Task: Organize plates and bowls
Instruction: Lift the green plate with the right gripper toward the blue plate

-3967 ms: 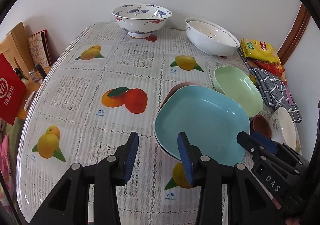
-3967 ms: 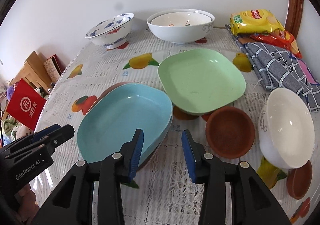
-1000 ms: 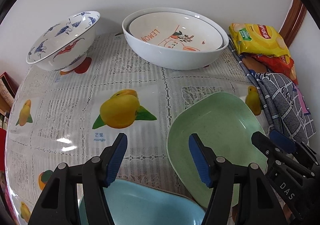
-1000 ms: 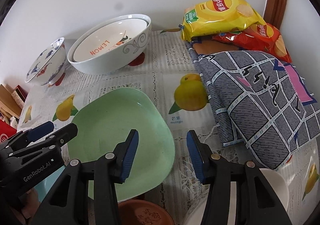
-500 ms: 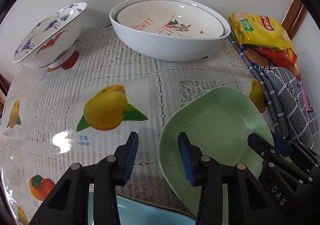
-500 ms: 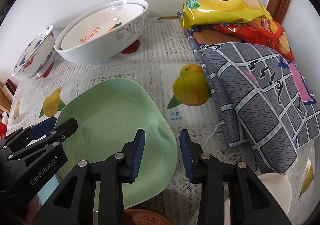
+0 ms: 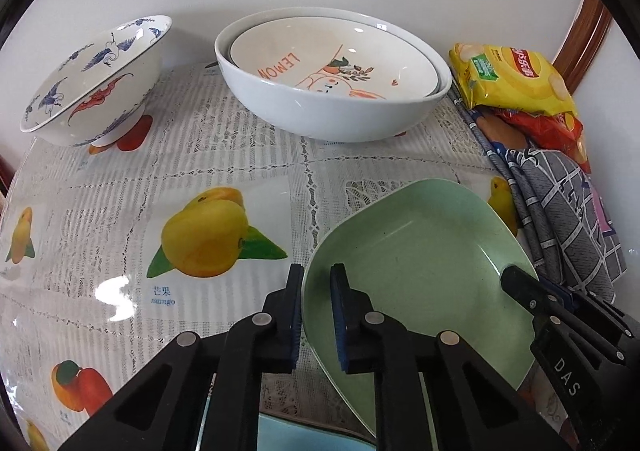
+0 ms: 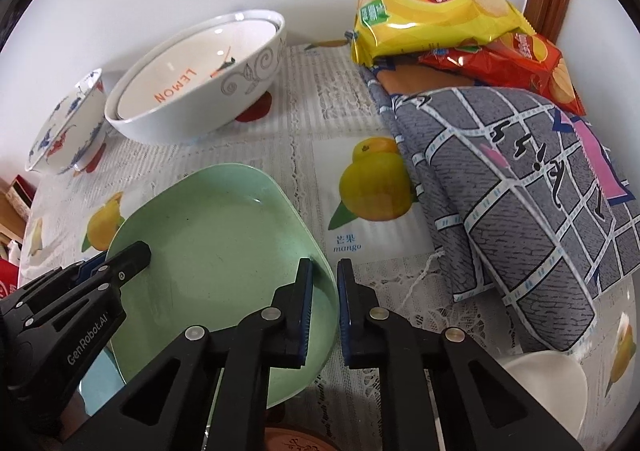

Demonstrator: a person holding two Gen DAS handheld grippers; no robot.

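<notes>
The left gripper (image 7: 316, 279) has just squeezed its black jaws onto the left rim of the pale green square plastic plate (image 7: 424, 263). The right gripper (image 8: 325, 275) has just pinched the plate's right rim the same way. So both grippers hold one plate, which sits on the lacy fruit-print tablecloth (image 7: 248, 171).

Only the right view shows a plain white bowl (image 8: 540, 383) near its right jaw, and the grey checked cloth (image 8: 512, 211) spread wide beyond it.

Only the left view shows the big mango picture (image 7: 208, 235) just left of its jaws.

Farther off, both views show the white bowl with LEMON written inside (image 7: 336, 91), the blue-bird bowl (image 7: 96, 79) and the yellow chip bag (image 8: 436, 11).
</notes>
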